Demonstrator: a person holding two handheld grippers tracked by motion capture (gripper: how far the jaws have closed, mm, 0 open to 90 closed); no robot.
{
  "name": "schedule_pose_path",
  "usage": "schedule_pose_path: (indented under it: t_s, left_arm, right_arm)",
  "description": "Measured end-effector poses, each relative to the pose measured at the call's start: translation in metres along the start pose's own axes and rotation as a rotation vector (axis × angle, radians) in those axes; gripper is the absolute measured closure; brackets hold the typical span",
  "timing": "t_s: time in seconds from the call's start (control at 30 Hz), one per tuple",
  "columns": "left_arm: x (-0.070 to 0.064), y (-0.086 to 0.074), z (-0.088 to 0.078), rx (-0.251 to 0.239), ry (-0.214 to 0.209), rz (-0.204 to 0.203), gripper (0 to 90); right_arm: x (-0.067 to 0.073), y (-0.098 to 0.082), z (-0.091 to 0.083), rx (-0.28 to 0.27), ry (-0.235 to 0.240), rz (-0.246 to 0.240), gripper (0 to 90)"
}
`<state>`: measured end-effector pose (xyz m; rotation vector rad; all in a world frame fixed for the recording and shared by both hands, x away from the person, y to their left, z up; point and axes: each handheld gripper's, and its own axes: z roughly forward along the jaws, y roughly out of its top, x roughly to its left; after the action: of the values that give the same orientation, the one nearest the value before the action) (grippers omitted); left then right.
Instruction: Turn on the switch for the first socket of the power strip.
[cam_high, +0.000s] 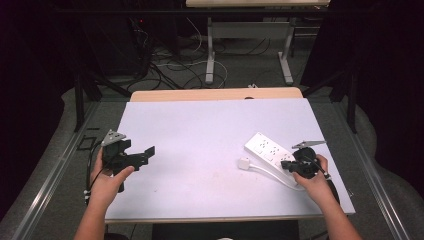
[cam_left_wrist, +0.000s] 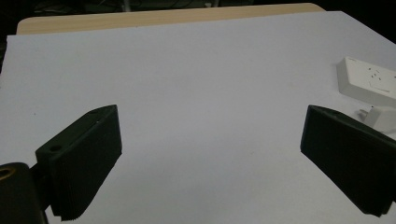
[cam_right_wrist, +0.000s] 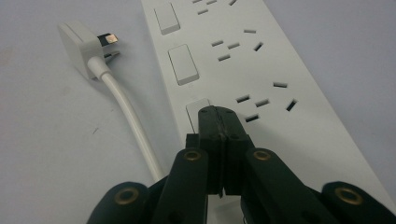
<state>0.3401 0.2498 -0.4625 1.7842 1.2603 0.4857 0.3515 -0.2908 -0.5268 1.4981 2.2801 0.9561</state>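
A white power strip lies slantwise on the right part of the white table sheet. Its white cable curls along the strip's near side and ends in a white plug lying loose on the sheet just left of the strip, prongs bare.

The right gripper sits over the strip's near end, jaws pressed together with nothing between them, their tips at one of the strip's rocker switches. Whether they touch it I cannot tell.

The left gripper hovers well left of the strip, jaws spread wide and empty, bare sheet between it and the strip.
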Motion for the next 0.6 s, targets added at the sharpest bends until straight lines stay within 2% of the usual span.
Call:
schedule_pose_path:
  t_s: [0.17, 0.37, 0.6]
  left_arm:
    - [-0.0001, -0.0001, 0.0003, -0.001, 0.000, 0.000, 5.3]
    - [0.0006, -0.0001, 0.0004, -0.001, -0.002, 0.001, 5.4]
    - [0.0011, 0.0000, 0.0000, -0.002, 0.000, 0.003, 5.4]
  right_arm:
    - [0.0010, -0.0006, -0.0004, -0.010, 0.009, 0.005, 86.4]
    - [0.0017, 0.0002, -0.0002, -0.008, -0.002, -0.011, 83.6]
    - [0.0034, 0.0005, -0.0008, -0.016, 0.008, -0.006, 76.3]
